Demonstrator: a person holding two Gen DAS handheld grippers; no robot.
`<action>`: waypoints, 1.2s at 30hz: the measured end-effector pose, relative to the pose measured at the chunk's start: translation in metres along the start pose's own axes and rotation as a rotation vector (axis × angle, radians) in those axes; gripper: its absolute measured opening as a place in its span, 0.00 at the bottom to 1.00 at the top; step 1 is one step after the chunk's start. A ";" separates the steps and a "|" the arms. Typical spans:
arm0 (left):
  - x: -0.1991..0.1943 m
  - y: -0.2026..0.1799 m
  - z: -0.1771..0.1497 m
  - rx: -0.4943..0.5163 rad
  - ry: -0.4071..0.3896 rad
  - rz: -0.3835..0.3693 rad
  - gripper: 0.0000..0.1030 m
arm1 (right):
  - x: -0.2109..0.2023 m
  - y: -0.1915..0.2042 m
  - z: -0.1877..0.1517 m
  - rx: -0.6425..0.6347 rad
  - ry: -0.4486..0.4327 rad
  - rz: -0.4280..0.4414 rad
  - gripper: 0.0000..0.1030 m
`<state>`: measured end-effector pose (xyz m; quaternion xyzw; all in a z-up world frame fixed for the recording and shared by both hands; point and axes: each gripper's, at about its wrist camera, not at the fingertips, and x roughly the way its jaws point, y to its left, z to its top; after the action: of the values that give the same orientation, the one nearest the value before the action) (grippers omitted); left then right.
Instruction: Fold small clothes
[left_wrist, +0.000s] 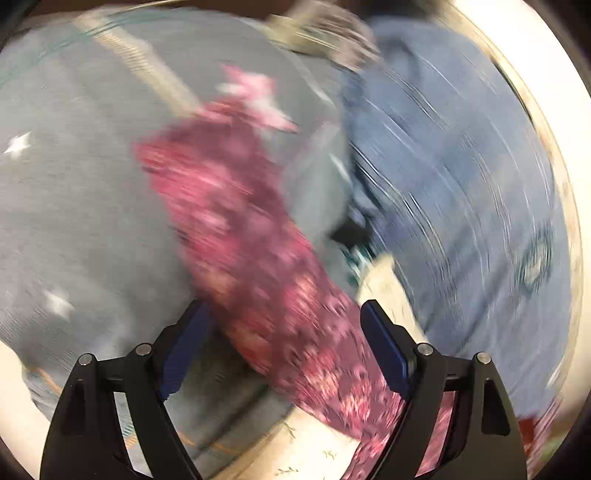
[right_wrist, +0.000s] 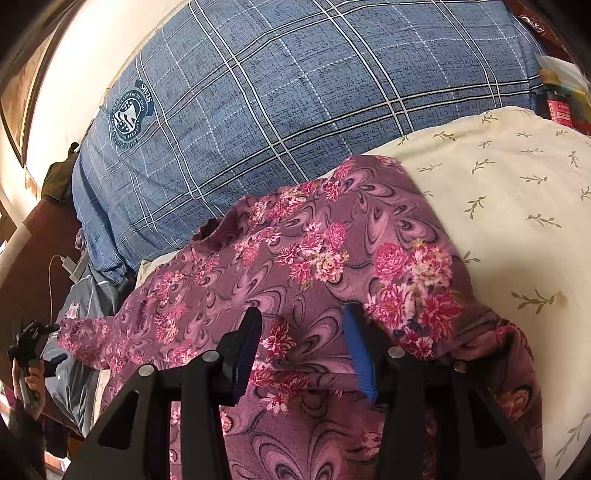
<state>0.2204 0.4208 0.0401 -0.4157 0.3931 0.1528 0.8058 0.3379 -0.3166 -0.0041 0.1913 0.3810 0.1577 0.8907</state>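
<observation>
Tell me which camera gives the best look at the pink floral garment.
The right wrist view: the pink floral garment is sharp there, spread over the cream leaf-print bedding below the blue plaid quilt. The left wrist view shows only a motion-blurred strip of it, running between the open left gripper fingers.

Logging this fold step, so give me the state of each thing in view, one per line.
floral garment: spread unfolded, one sleeve stretched out.
left gripper: open, astride the sleeve.
right gripper: open, over the garment.
grey star garment: lying under the sleeve.
plaid quilt: bunched behind.
cream sheet: beneath the garment.
</observation>
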 end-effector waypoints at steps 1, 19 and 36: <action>0.002 0.009 0.006 -0.034 0.010 -0.007 0.82 | 0.000 0.000 0.000 -0.002 0.000 -0.002 0.48; 0.043 0.031 0.028 -0.182 0.040 -0.134 0.04 | 0.001 -0.001 0.001 -0.003 -0.002 0.029 0.53; 0.029 -0.216 -0.140 0.290 0.271 -0.517 0.04 | -0.003 -0.007 0.000 0.022 -0.018 0.077 0.55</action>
<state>0.2915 0.1767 0.0887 -0.3991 0.3960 -0.1713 0.8091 0.3367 -0.3243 -0.0059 0.2169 0.3672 0.1861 0.8851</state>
